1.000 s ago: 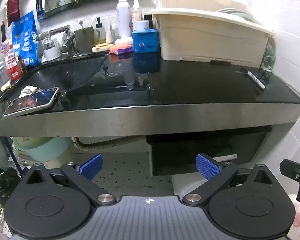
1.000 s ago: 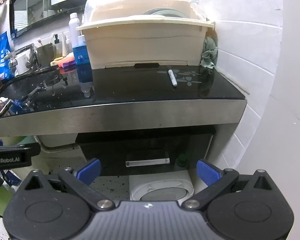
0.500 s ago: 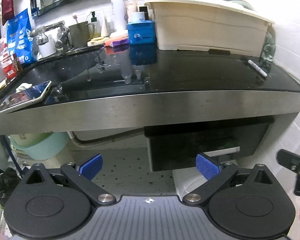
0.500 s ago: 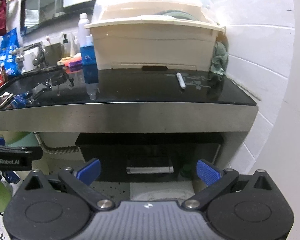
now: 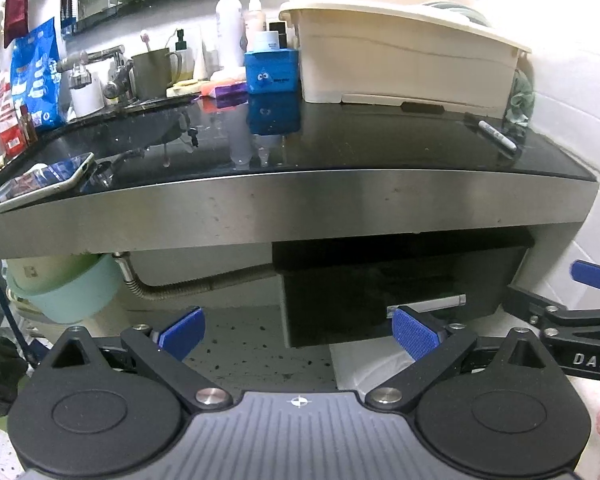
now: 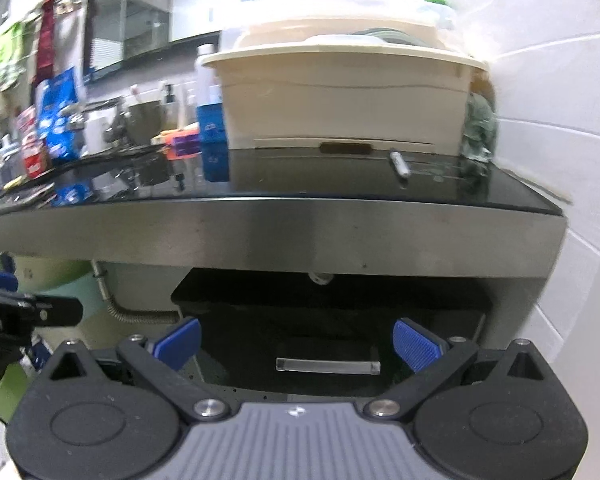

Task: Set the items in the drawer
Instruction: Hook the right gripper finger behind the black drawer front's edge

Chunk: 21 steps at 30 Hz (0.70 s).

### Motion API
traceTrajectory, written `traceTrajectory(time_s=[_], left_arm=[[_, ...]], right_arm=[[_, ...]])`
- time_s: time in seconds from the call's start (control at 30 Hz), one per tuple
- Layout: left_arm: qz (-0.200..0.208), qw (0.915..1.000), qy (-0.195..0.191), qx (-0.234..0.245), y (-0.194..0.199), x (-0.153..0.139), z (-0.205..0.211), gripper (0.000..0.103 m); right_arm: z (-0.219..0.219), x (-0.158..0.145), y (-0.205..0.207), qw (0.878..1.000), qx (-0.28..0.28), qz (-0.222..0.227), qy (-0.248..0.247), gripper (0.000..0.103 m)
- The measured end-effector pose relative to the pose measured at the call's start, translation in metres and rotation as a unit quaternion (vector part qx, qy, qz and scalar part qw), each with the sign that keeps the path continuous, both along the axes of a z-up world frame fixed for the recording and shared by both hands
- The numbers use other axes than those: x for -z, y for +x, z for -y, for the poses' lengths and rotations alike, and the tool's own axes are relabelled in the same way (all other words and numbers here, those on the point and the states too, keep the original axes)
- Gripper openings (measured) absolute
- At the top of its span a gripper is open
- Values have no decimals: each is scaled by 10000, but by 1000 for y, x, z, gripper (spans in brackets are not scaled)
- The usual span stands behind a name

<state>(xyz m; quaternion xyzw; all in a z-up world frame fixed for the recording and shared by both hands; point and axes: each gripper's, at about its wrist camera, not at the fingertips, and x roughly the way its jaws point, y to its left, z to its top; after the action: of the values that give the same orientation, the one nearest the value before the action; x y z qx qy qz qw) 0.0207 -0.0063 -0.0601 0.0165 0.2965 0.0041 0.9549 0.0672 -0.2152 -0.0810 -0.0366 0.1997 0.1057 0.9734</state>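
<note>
Both grippers had dropped below the counter's steel edge (image 6: 260,232) since a second before, fingers spread and empty. The right gripper (image 6: 296,344) now faced the black drawer (image 6: 332,320) squarely, its clear handle (image 6: 327,366) between the fingertips but not yet reached. The left gripper (image 5: 298,332) hung beside it. The drawer remained closed, contents hidden; the marker (image 5: 496,135) lay on the counter by the cream dish bin (image 5: 400,68).

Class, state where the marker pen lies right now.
The marker pen lies on the black countertop, far right, before the cream bin and beside the green cloth.
</note>
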Motion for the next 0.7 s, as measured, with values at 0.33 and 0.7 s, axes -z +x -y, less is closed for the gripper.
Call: traceTrajectory(time_s=[0.33, 0.7], left_arm=[[171, 9998, -8, -61, -13, 11, 0, 101], [150, 9997, -89, -155, -18, 20, -4, 101]], right_arm=[[-9, 30, 33, 9959, -531, -280, -670, 103], [-43, 81, 67, 9536, -1786, -325, -2402, 103]])
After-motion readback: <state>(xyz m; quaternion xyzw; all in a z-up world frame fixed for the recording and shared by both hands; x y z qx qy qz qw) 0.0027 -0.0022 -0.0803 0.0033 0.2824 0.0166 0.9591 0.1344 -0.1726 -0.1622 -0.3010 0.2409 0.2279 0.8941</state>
